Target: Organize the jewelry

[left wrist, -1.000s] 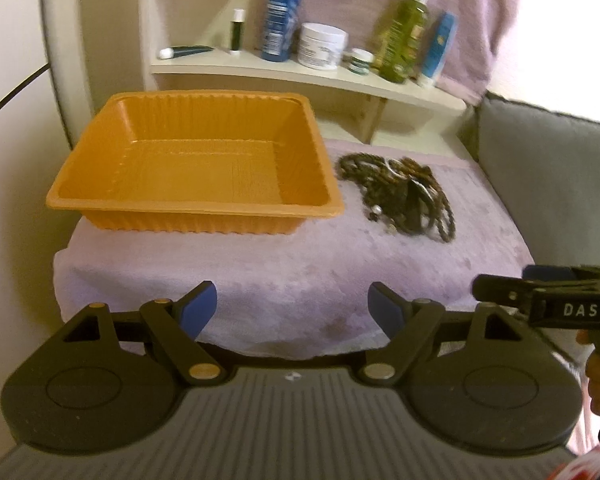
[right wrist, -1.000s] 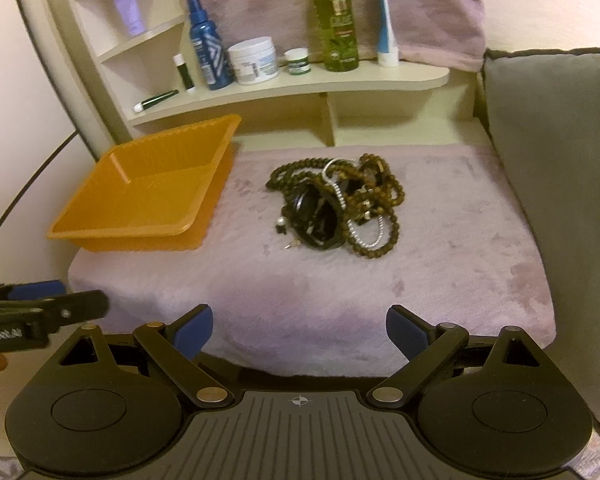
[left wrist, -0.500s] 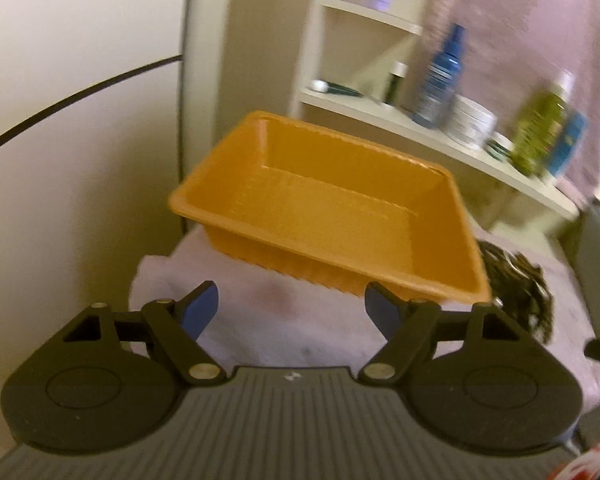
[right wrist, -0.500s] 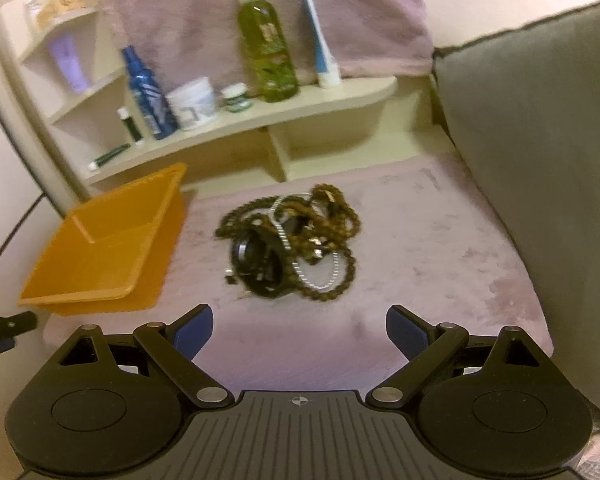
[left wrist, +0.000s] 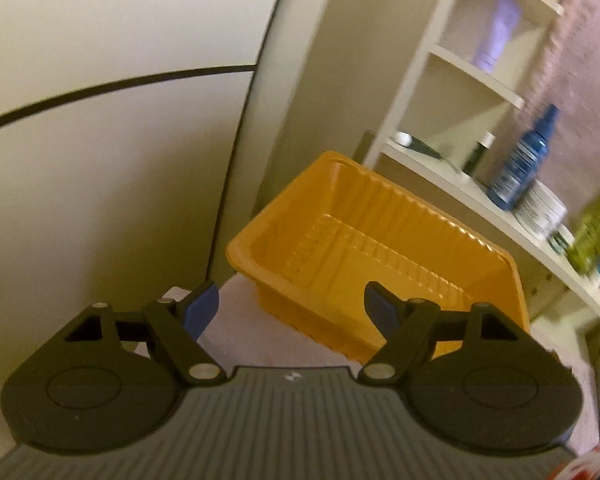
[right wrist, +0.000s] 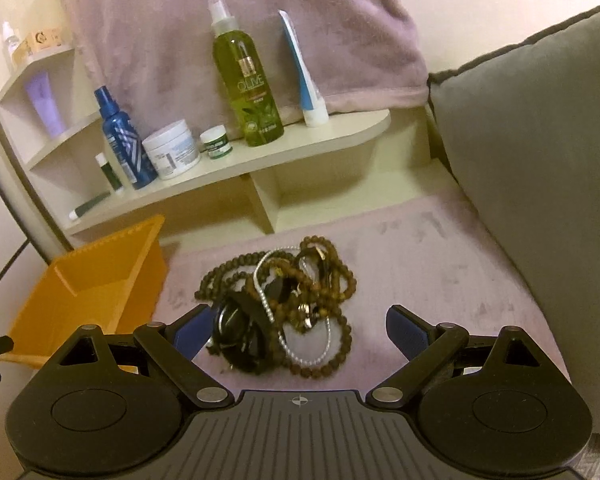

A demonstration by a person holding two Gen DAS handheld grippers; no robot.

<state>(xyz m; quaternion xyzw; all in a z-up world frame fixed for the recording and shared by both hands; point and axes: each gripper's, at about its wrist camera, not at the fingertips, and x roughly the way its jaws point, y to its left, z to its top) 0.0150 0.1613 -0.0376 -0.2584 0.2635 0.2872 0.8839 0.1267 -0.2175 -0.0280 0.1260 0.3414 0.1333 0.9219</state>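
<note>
Only "OLIVE" reads clearly, seemingly, on the green bottle (right wrist: 249, 80).

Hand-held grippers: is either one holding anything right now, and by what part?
Nothing is held. The left hand-held gripper is open in front of the orange tray; the right hand-held gripper is open in front of the jewelry pile, not gripping it.

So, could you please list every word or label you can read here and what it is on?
"OLIVE": on the green spray bottle.
Blue spray bottle, white jar and small green-labelled jar: print too small to read.
Left wrist view: labels blurred, nothing readable.
</note>
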